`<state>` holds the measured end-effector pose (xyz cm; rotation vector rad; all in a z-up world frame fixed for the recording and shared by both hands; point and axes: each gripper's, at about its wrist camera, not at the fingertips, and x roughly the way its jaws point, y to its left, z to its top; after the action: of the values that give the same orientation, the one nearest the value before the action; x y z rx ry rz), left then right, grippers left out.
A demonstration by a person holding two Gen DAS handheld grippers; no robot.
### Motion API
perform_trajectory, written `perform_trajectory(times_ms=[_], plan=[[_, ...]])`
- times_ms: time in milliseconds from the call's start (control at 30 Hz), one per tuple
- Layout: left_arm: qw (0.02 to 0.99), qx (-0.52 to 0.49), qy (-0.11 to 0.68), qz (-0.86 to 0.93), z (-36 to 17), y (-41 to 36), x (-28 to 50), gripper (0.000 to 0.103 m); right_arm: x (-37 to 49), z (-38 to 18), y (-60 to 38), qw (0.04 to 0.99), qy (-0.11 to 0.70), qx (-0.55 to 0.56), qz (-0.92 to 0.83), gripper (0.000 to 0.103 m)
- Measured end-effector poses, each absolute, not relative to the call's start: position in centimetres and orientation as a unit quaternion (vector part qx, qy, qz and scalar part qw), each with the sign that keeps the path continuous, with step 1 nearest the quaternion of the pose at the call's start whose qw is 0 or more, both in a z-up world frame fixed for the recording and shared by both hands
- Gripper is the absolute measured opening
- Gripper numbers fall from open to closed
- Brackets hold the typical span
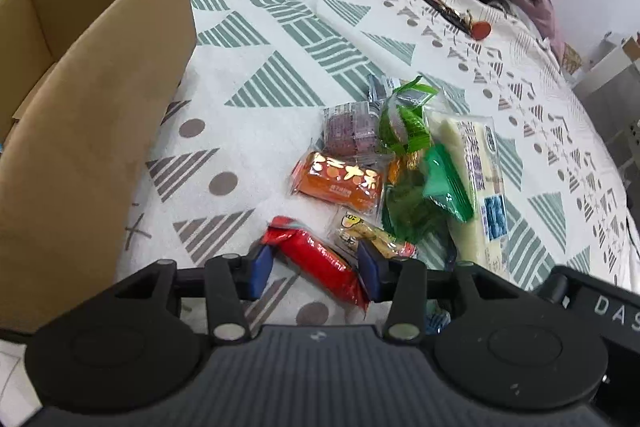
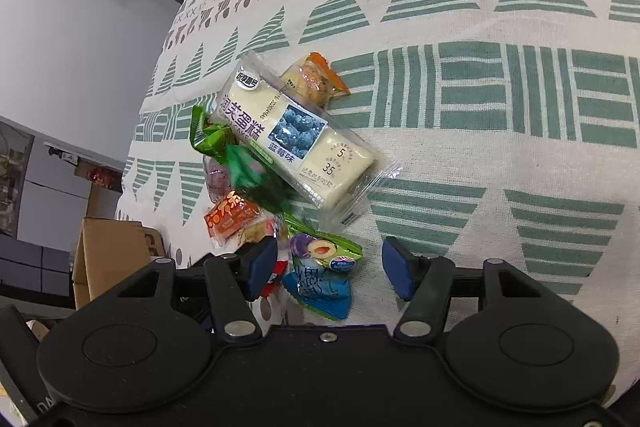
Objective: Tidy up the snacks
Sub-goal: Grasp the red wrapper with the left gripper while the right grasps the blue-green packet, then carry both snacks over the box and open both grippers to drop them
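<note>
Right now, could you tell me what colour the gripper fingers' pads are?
Blue pads, clearest in the right wrist view.

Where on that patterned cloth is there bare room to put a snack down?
Bare cloth lies between the cardboard box and the snack pile, and beyond the blueberry cake pack toward the far edge. It is crowded where the red packet, orange packet and green wrappers overlap.

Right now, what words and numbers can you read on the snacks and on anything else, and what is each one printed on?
"蓝莓味" – on the long white cake pack, below its blueberry picture.
"5" and "35" – on the same pack, near its lower end.
"DAS" – on the black tool body at the right edge of the left wrist view; cut off by the frame.
Large purple characters on the cake pack: partly readable, unsure.
Orange pack, red pack, blue pack: print too blurred.
</note>
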<state>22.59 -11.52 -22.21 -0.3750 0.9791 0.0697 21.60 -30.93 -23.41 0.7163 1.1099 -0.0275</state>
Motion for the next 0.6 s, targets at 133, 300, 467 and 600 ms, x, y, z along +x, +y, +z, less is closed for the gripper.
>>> perform_trajectory(times_ms=[133, 300, 467, 600], plan=[[0.869, -0.172, 0.462, 0.038, -22.2, -11.7, 22.7, 0.041, 21.4, -23.5, -30.7, 0.795, 0.513, 0.323, -0.013, 0.039], [0.866, -0.183, 0.464, 0.037, -21.6, -11.0, 22.0, 0.035, 21.1, -23.2, -30.4, 0.801, 0.512, 0.309, -0.008, 0.034], [0.867, -0.189, 0.458, 0.042, -20.1, -10.0, 20.7, 0.023, 20.7, -22.5, -30.1, 0.805, 0.505, 0.31, -0.002, 0.034], [0.872, -0.187, 0.45, 0.043, -18.6, -9.1, 19.7, 0.016, 20.4, -21.3, -29.8, 0.815, 0.49, 0.309, 0.01, 0.033]])
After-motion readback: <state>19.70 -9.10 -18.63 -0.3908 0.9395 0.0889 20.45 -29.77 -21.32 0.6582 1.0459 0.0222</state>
